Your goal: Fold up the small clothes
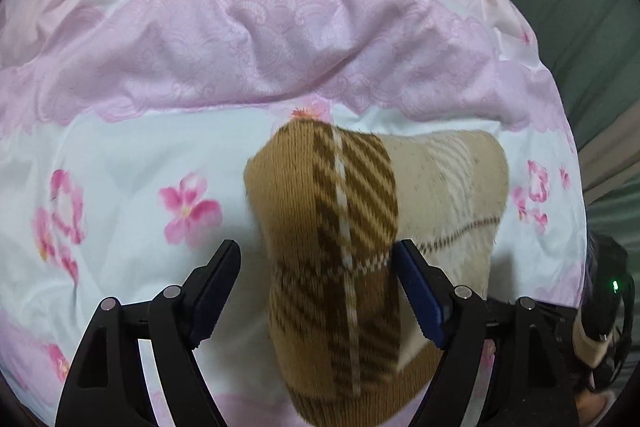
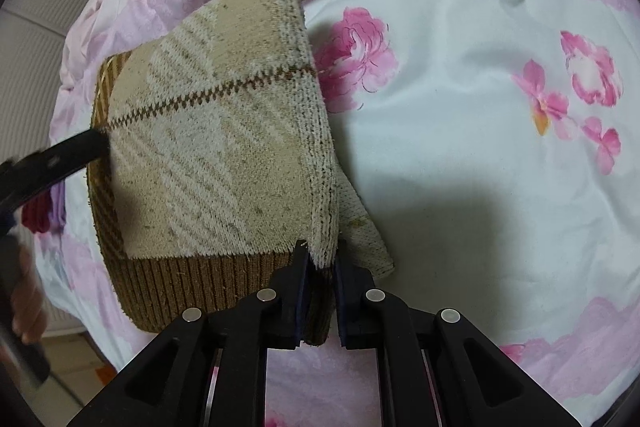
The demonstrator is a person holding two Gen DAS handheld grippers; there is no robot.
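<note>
The knitted garment (image 1: 352,227) is a small plaid piece in tan, dark brown and cream yarn with a ribbed brown hem; it lies on the bed cover (image 1: 120,155), a smooth, crinkled white fabric printed with pink flowers and crossed by a pink lace-pattern band. In the left wrist view the garment occupies the centre, running from 12 o'clock down to 6 o'clock, its tan half folded into a rounded hump with the cream half spreading toward 3 o'clock. The left gripper (image 1: 318,259) stands spread, its black fingers with blue pads on either side of the tan fold; the left pad is clear of the knit, the right pad lies against its edge. In the right wrist view the garment (image 2: 224,155) fills the area from 9 o'clock to the centre. The right gripper (image 2: 322,269) is pressed together, pinching the cream edge and ribbed hem at 6 o'clock. One finger of the left gripper (image 2: 76,151) enters at 9 o'clock, touching the knit
</note>
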